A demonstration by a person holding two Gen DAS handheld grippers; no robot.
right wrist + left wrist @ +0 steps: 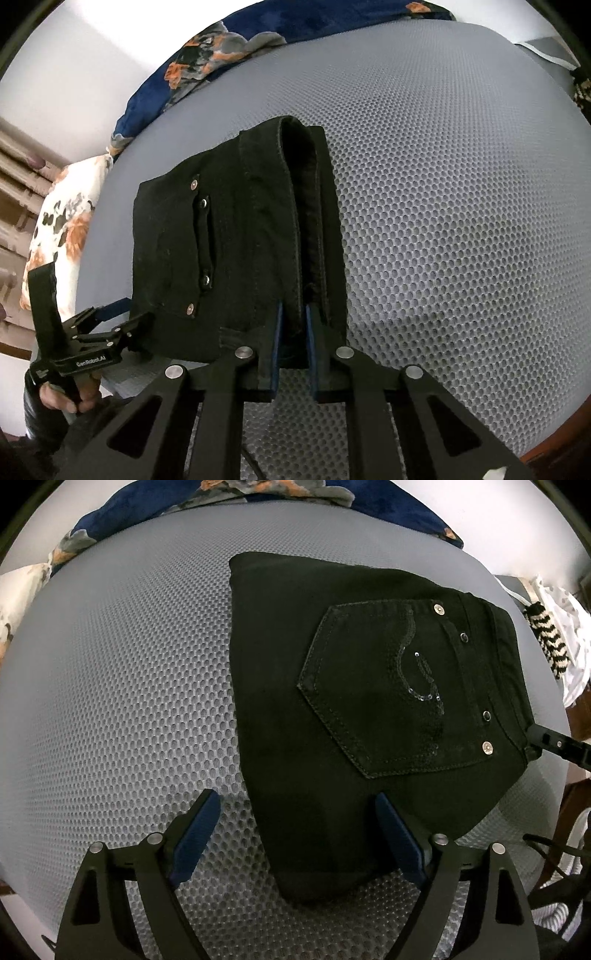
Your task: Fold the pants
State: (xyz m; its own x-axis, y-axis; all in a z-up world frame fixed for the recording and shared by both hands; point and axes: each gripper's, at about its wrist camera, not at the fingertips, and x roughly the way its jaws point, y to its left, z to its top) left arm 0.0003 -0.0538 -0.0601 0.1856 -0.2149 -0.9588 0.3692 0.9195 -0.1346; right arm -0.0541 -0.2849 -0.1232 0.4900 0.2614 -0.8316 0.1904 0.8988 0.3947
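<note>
While we look across the grey mesh mattress point(122, 672), the black pants point(354, 686) lie folded into a compact bundle on it, right of centre in the left wrist view, back pocket point(376, 686) facing up. Beyond the far edge we see a navy floral blanket point(236, 494). Our right gripper point(293, 332) is clamped on the waistband edge of the pants at their near end. Our left gripper point(295, 834) has its jaws spread wide, straddling the near corner of the bundle, gripping nothing.

Right tongs point(532, 738) mostly out of frame
</note>
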